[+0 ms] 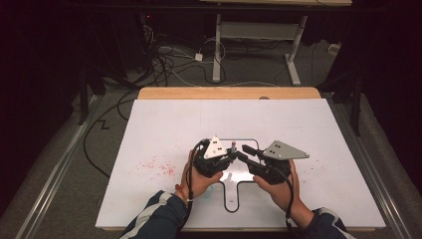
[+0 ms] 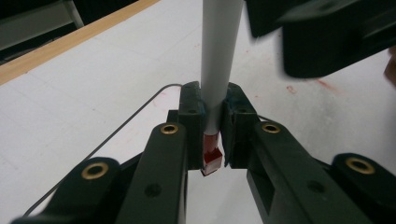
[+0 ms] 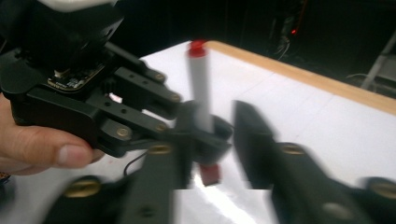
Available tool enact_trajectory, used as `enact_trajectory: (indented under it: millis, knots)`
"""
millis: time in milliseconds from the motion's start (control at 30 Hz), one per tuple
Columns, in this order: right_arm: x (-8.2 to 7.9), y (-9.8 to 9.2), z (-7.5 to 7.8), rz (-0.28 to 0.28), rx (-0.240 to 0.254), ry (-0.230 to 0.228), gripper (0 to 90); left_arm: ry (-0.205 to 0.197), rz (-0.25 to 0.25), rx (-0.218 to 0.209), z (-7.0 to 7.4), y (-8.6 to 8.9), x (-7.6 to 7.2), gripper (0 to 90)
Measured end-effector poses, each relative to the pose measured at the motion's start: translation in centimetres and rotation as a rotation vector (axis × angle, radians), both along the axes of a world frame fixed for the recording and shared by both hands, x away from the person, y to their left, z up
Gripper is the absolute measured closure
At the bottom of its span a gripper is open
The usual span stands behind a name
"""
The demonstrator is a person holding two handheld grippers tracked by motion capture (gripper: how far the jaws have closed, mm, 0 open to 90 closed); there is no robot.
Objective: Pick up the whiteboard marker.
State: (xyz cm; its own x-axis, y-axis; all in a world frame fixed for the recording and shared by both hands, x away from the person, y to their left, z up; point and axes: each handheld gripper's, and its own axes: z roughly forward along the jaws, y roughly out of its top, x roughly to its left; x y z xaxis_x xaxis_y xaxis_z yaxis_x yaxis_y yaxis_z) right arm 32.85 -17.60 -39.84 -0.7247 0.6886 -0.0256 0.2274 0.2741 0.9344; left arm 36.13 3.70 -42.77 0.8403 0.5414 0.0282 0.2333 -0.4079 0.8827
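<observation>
From the high view, my left gripper [image 1: 232, 153] and right gripper [image 1: 245, 152] meet tip to tip over the middle of the desk [image 1: 164, 124], nearer its front edge than its back, above a thin black outline [image 1: 232, 206] drawn on the white sheet. The marker [image 1: 233, 147] stands upright between them. The risk I judge here is a botched handover: only one pair of jaws bears the weight, and red specks [image 1: 158, 166] already dot the sheet toward the left edge.

In the left gripper view, my left jaws are clamped tight on the marker [image 2: 219, 56] low on its grey barrel, pads pressing both sides, the red end [image 2: 211, 158] poking out just below them. That grip sits far down, so a knock from the right gripper [image 2: 327, 37] above could tilt the long barrel.

In the right gripper view, my right jaws stand partly apart and blurred, straddling the marker [image 3: 200, 88] without touching it; the left gripper [image 3: 196, 128] holds it. If I close off-centre, I could push the marker askew or smear ink.
</observation>
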Motion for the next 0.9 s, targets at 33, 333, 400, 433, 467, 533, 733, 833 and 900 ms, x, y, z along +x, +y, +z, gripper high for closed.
enact_trajectory:
  millis: [33, 333, 400, 433, 467, 533, 733, 833, 900]
  knots:
    - [-0.1, -0.4, 0.1, 0.0, -0.001, -0.009, 60.7, 0.0, 0.005, 0.0, 0.0, 0.4, 0.2, 78.5]
    - [-1.7, -5.2, -0.4, -0.033, -0.12, -0.119, 43.3, 0.005, 0.007, 0.009, 0.2, 3.4, 1.3, 78.5]
    - [-2.2, -6.3, -0.9, -0.044, -0.165, -0.135, 42.3, 0.006, 0.006, 0.008, 0.1, 4.2, 1.8, 78.5]
    - [-2.6, -7.0, -1.4, -0.048, -0.185, -0.138, 41.8, 0.009, 0.009, 0.007, 0.1, 4.4, 2.0, 78.5]
    - [-2.7, -7.5, -1.6, -0.052, -0.194, -0.132, 41.3, 0.013, 0.015, 0.004, -0.1, 4.6, 2.2, 78.5]
    - [-3.1, -8.6, -2.2, -0.074, -0.201, -0.106, 40.0, 0.021, 0.033, 0.0, -0.4, 4.9, 2.8, 78.5]
    - [-3.8, -10.7, -3.4, -0.108, -0.217, -0.059, 36.1, 0.026, 0.057, -0.01, -1.0, 5.1, 4.0, 78.5]
    - [-3.8, -10.9, -3.5, -0.108, -0.214, -0.061, 34.4, 0.021, 0.064, -0.007, -1.1, 5.0, 4.5, 78.5]
    - [-3.9, -10.9, -3.4, -0.117, -0.205, -0.058, 33.4, 0.02, 0.085, -0.007, -1.6, 5.1, 5.2, 78.5]
